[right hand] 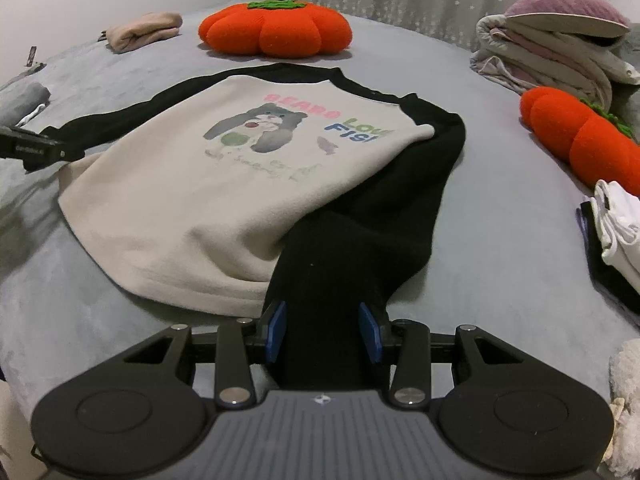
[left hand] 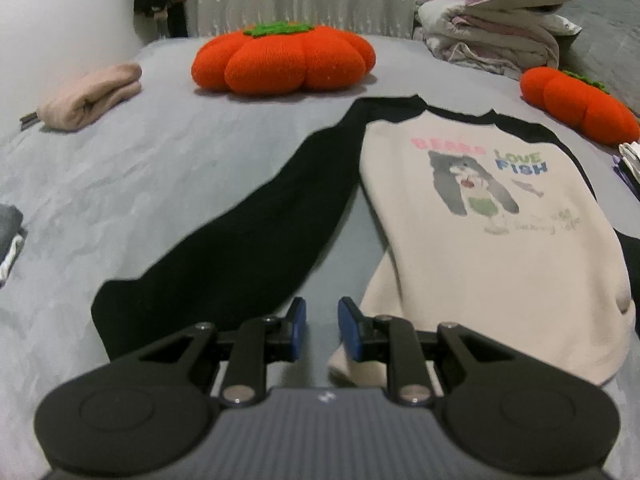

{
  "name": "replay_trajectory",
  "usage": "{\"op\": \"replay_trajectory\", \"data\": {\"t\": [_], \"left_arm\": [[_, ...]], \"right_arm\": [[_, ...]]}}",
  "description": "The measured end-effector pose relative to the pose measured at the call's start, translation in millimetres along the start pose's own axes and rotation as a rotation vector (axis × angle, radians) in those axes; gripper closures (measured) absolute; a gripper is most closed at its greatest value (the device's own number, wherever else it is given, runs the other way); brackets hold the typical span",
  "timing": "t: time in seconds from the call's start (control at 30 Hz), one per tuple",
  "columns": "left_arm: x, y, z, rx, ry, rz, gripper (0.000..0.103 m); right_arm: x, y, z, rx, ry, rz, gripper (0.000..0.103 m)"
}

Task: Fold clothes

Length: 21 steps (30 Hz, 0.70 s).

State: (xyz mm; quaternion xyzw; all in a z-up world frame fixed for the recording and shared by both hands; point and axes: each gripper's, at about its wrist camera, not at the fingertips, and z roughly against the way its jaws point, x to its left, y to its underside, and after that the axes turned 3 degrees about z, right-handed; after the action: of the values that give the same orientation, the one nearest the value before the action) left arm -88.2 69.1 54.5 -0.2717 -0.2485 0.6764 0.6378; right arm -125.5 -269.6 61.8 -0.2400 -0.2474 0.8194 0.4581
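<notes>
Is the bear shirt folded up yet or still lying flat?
Spread flat. The shirt lies face up on the bed, its bear print fully showing and both black sleeves stretched out beside the body.

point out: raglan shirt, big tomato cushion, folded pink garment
raglan shirt (right hand: 224, 184): right wrist view, on the cream front below the print.
big tomato cushion (left hand: 280, 60): left wrist view, on a front orange lobe.
folded pink garment (left hand: 92, 94): left wrist view, on the middle of the folded bundle.
</notes>
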Motion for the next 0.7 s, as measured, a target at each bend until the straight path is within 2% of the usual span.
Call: {"op": "replay_trajectory", "data": {"t": [0.23,0.27,0.3,0.37,0.43,0.6,0.7], "left_arm": [[-8,5,-5,0.030,0.026,-0.020,0.083],[-9,6,-6,0.031,0.022,-0.024,0.083],[-8,7,-6,0.032,0.020,-0.025,0.083],[-4,6,-7,0.036,0.020,-0.008,0.083],[-1,4,-6,0.037,0.020,0.007,0.082],[2,3,-6,0.041,0.023,0.016,0.082],[3,4,-4,0.042,0.028,0.016,0.082]], "right_arm": [[7,6,-8,0.034,0.004,0.063,0.063],[7,7,-10,0.038,0.009,0.072,0.074],[7,7,-11,0.041,0.019,0.076,0.100],[4,7,-12,0.036,0.041,0.083,0.100],[-3,3,-1,-0.014,0.085,0.067,0.100],[-41,-2,31,-0.126,0.222,-0.063,0.100],[-60,1,39,-0.141,0.305,-0.121,0.100]]}}
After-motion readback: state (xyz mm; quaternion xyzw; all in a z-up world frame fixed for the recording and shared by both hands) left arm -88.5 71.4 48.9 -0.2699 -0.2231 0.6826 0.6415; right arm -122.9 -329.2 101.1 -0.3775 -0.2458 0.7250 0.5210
